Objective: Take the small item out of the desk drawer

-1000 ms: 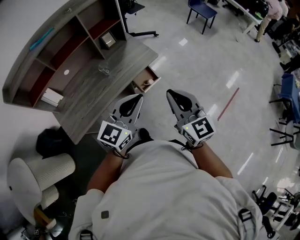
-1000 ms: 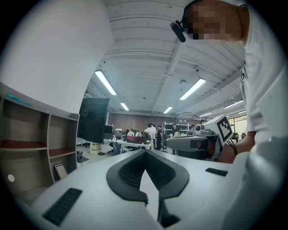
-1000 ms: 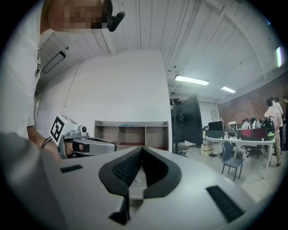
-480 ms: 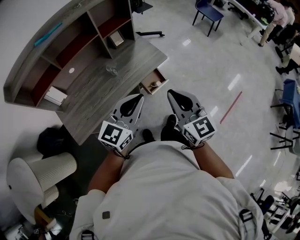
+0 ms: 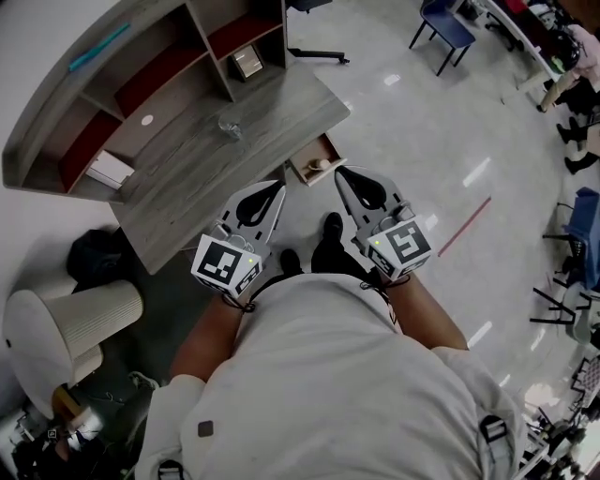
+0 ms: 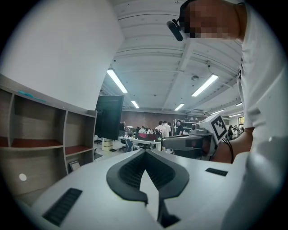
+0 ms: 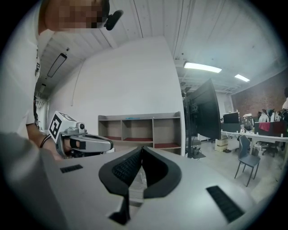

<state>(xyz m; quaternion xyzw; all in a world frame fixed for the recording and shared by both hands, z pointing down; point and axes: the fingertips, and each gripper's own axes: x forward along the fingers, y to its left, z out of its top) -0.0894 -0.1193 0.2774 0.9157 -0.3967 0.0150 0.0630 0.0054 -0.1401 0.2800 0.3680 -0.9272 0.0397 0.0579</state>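
The grey desk [image 5: 187,178] has a small drawer [image 5: 305,172] pulled open at its right end. A small pale item [image 5: 322,164] lies in that drawer. In the head view my left gripper [image 5: 278,187] is held in front of the desk's near corner, left of the drawer, with nothing in it. My right gripper [image 5: 339,172] points just right of the drawer, apart from it and also holding nothing. The jaws of both meet at the tips in the left gripper view [image 6: 145,152] and the right gripper view [image 7: 142,148].
A hutch with open shelves [image 5: 141,75] stands on the desk, with a clear glass [image 5: 228,127] in front of it. A black bag [image 5: 92,255] and a ribbed beige bin [image 5: 80,323] sit at the left. A blue chair [image 5: 448,23] stands far off.
The desk and its open drawer have drawn closer to both grippers as the person stepped forward. Both grippers kept their pose and stayed shut.
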